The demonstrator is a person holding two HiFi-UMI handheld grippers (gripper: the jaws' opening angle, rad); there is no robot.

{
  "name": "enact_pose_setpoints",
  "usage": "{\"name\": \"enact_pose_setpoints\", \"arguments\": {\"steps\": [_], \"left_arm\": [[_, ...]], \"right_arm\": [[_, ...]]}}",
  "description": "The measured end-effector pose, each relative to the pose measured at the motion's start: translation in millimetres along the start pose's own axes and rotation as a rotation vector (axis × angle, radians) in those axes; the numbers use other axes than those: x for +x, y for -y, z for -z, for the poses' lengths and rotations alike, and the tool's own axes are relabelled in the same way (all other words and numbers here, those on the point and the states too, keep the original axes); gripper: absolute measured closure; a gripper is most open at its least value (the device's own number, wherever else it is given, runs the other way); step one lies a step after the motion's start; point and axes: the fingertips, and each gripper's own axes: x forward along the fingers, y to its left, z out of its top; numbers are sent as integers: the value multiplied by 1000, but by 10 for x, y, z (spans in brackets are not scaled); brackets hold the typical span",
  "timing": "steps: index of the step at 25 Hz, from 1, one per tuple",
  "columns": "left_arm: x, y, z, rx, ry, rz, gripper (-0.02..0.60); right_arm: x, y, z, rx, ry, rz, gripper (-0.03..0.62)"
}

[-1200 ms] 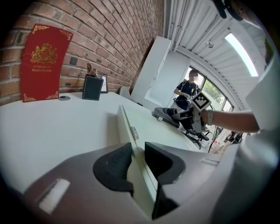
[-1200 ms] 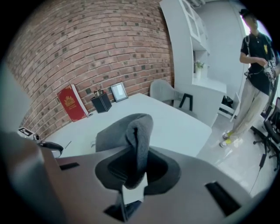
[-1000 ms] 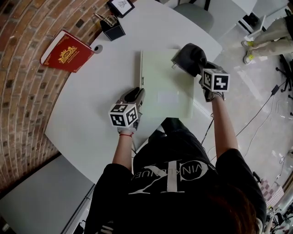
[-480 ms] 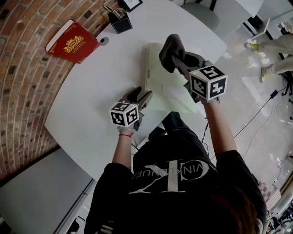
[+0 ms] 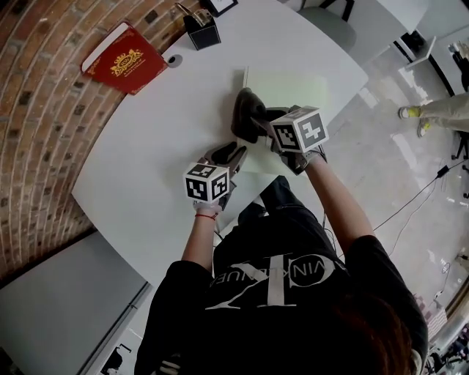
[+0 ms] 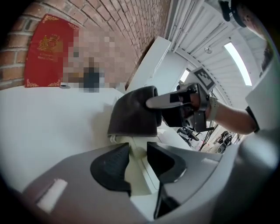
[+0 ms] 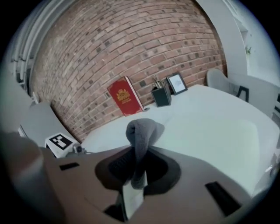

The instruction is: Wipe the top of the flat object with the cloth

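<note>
Firmly pinched in the right gripper (image 7: 133, 175), the cloth (image 7: 142, 131) rests at the near corner of the flat object (image 5: 293, 86) — sweep flat, overlapping (light pressure); left gripper (image 6: 138, 159), jaws just narrowed, loosely straddles its edge.

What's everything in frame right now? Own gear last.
table: 1, white, centre
flat object: 1, pale green, on table
cloth: 1, dark grey, at flat object's left edge
book: 1, red, against brick wall
pen holder: 1, black, table's far edge
picture frame: 1, black, beside pen holder
chair: 1, grey, beyond table
left tongs: 1, grey, jaws have just been closing, flat object's edge between them, grip unclear
right tongs: 1, grey, shut on cloth
</note>
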Motion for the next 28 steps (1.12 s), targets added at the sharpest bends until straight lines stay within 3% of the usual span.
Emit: {"name": "enact_pose_setpoints", "arguments": {"steps": [8, 21, 28], "left_arm": [[1, -23, 9, -2, -4, 5, 443], [3, -3, 13, 8, -7, 9, 443], [7, -9, 13, 11, -10, 5, 443]], "right_arm": [[-296, 501, 342, -82, -102, 192, 543], [-996, 1001, 787, 52, -78, 334, 543], [-1299, 1213, 938, 60, -58, 414, 543]]}}
